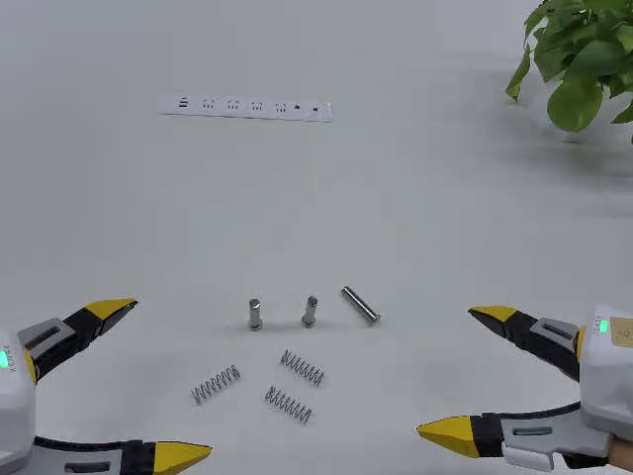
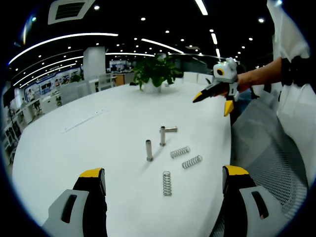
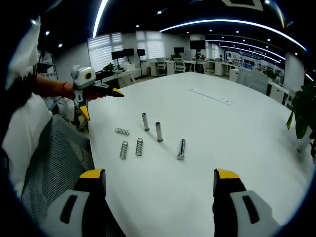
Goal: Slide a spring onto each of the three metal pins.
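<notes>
left gripper [image 1: 146,382]: hovering at abt 8 o'clock from the pins, jaws spread wide, carrying nothing
left spring [image 1: 216,384]: lying flat on the table [image 1: 119,218] at 7 o'clock from the left pin, closest one to the left gripper
left pin [image 1: 255,314]: standing upright, wearing no spring
other springs: upper spring [image 1: 302,367] is lying at 6 o'clock from the mid pin. lower spring [image 1: 288,404] is sitting just beside it at 7 o'clock, the two not touching afaict
mid pin [image 1: 310,311]: standing upright too, bare
right pin [image 1: 361,305]: lying on its side, running 10 to 4 o'clock, near the mid pin but apart
right gripper [image 1: 465,374]: hanging at 4 o'clock from the pins, jaws gaping, gripping nothing
progress: looking like 0 of 3 done imo, everything's waiting
step in hand: prob going for a first spring
doing it well: I'd be pinching a spring across its coils near one end, lightly so it isn't squashing or pinging off. then tipping it vertical and lining the open end over an upright pin w/ the other gripper steadying the pin
watch out: upright pins are looking tippy. the lying one's needing standing up or holding before anything's sliding on
</notes>
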`<state>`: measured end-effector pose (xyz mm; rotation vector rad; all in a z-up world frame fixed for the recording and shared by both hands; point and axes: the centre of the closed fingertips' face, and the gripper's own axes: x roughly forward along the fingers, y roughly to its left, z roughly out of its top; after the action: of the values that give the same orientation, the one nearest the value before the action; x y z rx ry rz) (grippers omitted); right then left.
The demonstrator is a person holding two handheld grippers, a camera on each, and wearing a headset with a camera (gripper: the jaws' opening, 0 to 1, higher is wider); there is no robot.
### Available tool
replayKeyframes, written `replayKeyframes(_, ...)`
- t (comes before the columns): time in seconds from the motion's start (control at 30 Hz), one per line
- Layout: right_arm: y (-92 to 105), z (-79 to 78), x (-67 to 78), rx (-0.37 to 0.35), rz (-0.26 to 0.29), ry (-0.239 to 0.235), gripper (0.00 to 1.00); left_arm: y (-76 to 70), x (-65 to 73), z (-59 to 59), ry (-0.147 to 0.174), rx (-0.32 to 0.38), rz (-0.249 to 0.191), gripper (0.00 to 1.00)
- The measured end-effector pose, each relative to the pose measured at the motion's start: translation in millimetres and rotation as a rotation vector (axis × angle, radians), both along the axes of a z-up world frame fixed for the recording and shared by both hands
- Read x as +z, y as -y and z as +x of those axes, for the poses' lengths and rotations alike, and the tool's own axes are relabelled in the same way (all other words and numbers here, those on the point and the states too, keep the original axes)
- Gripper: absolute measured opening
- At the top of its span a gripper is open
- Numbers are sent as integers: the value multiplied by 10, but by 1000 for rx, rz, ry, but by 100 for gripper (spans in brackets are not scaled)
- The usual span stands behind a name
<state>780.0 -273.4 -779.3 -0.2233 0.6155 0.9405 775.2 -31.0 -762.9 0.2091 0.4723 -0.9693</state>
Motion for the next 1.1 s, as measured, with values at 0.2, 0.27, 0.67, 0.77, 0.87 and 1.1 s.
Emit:
replayKeyframes(0.2, -5, -7, 4, -1, 2, -3, 91, -9, -13, -6, -2, 0, -1, 100)
replayKeyframes(0.27, -10, -12, 2, 2, -2, -4, 91, -11, -16, -8, -2, -1, 0, 100)
replayKeyframes(0.67, -56, 66, 67, 13, -12, -2, 89, -5, -19, 5, -3, -2, -4, 100)
replayKeyframes(0.77, -60, 105, 81, 13, -13, -3, 88, -5, -18, 11, -4, 0, -7, 100)
replayKeyframes(0.87, -79, 150, 104, 16, -13, -2, 87, 1, -15, 15, -4, -1, -9, 100)
replayKeyframes(1.1, -165, 301, 139, 34, -24, -1, 83, 12, -18, 41, -4, 1, -13, 100)
